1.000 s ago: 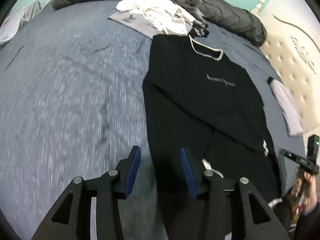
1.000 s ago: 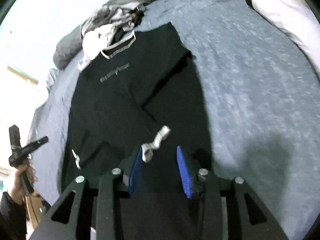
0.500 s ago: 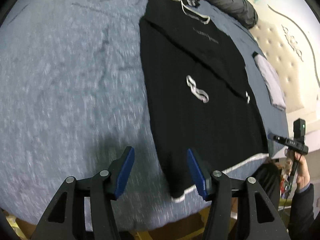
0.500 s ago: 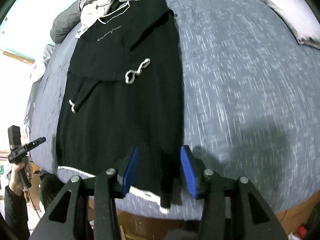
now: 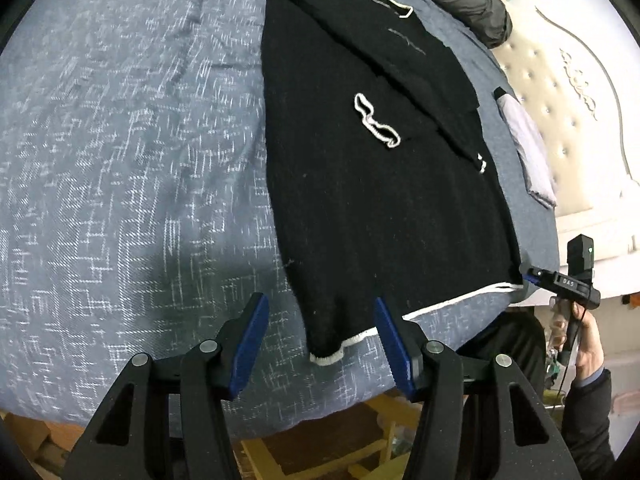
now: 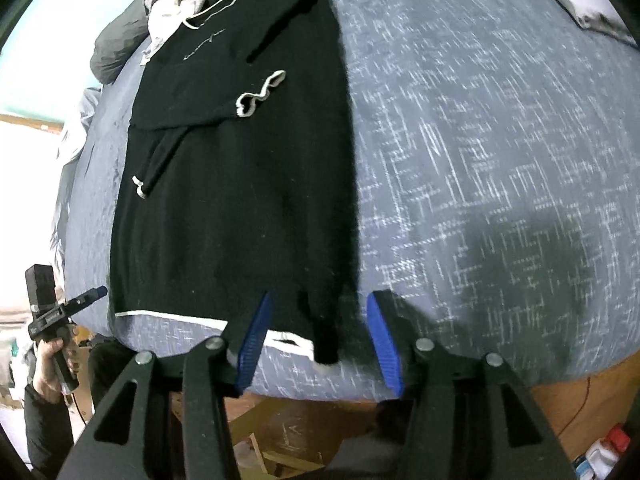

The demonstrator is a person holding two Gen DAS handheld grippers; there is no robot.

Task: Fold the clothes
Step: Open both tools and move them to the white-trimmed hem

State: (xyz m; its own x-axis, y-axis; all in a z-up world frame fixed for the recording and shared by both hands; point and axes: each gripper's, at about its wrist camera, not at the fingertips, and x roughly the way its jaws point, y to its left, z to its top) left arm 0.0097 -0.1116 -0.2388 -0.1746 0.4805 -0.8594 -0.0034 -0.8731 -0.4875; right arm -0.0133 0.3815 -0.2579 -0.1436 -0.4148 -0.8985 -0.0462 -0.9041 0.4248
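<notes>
**Both grippers at the hem, ready for the lengthwise fold**

Left wrist view: black sweater (image 5: pixel 384 184) lies flat on the bed (image 5: pixel 132 168), neck far, hem near, both sleeves already folded in across the body; one white cuff (image 5: pixel 376 126) sits mid-chest. Left gripper (image 5: pixel 318 346) hovers over the near left hem corner (image 5: pixel 326 354). Jaws about half open, having just been opening; the corner lies between them, but the pads are clear of the cloth. Right gripper (image 5: pixel 530 278) shows at the far right, at the other end of the hem.

Right wrist view: right gripper (image 6: pixel 316 342) over the near right hem corner (image 6: pixel 326 358). Jaws likewise half open, just been opening; corner between them, no pinch visible. Left gripper (image 6: pixel 100 291) at the far left, in a hand (image 6: pixel 50 350).

Step, as I judge it: sleeves done, hem grasp in hand. Next calls for dropping both grippers onto the corners, closing on them together, then carrying the hem evenly toward the neck. An uneven lift would likely skew the fold or disturb the sleeves.
</notes>
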